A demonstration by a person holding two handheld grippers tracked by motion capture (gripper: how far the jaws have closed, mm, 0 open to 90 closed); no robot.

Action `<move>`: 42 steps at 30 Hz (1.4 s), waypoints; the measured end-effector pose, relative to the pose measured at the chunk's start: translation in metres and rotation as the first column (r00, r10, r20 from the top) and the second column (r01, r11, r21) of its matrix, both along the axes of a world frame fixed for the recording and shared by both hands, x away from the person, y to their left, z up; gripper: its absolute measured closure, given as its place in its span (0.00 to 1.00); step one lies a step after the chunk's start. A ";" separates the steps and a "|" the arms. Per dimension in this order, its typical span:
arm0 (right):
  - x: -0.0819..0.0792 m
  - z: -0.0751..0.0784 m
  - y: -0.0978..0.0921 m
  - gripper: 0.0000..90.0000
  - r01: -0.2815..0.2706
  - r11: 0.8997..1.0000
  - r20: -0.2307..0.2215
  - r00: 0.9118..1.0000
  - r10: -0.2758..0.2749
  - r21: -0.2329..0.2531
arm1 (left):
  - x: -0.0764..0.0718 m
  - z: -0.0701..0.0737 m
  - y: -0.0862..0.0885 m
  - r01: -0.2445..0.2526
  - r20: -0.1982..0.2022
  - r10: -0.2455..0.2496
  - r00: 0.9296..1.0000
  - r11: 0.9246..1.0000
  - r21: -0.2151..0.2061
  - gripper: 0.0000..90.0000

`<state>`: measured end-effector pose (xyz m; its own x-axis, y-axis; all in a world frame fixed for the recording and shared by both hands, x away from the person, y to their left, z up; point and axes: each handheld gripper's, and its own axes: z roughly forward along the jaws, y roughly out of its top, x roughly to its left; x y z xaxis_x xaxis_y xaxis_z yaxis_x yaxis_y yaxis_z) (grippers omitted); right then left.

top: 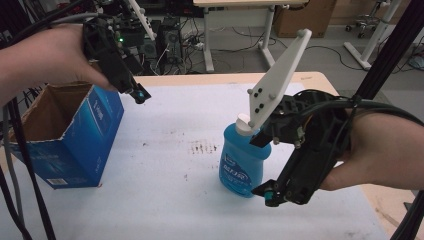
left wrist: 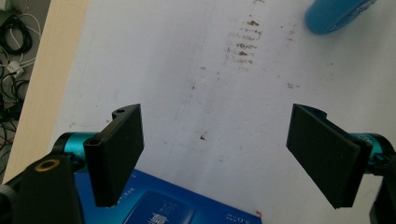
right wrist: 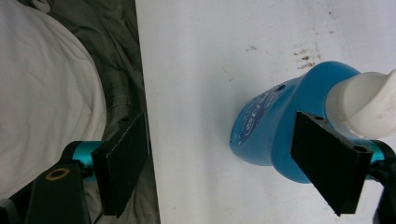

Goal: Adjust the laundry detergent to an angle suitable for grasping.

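A blue bottle [top: 242, 162] with a white cap [top: 242, 124] stands upright on the white table [top: 175, 200], right of centre. My right gripper [top: 265, 166] is open beside it, one jaw by the neck and the other low near the base. In the right gripper view the bottle [right wrist: 271, 126] sits partly behind the right-hand jaw of that gripper [right wrist: 229, 168], and the other jaw hangs over the table's edge. My left gripper [top: 137, 94] hovers open above the far corner of an open blue cardboard box [top: 85, 145]. Nothing lies between the jaws of the left gripper [left wrist: 219, 154].
Dark smudges [top: 202, 146] mark the table between box and bottle. The box's blue side [left wrist: 163, 205] lies just below my left jaws, with the bottle [left wrist: 336, 14] farther off. A white cloth [right wrist: 42, 93] lies past the table's near edge. Desks and cables stand behind the table.
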<state>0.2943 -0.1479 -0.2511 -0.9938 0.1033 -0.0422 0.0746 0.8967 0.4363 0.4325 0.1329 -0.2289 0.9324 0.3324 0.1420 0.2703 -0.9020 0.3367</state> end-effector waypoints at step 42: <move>0.004 0.014 -0.021 0.21 0.053 0.994 0.025 0.998 -0.055 0.093 | -0.003 0.000 0.001 0.008 -0.001 -0.008 1.000 1.000 0.006 0.21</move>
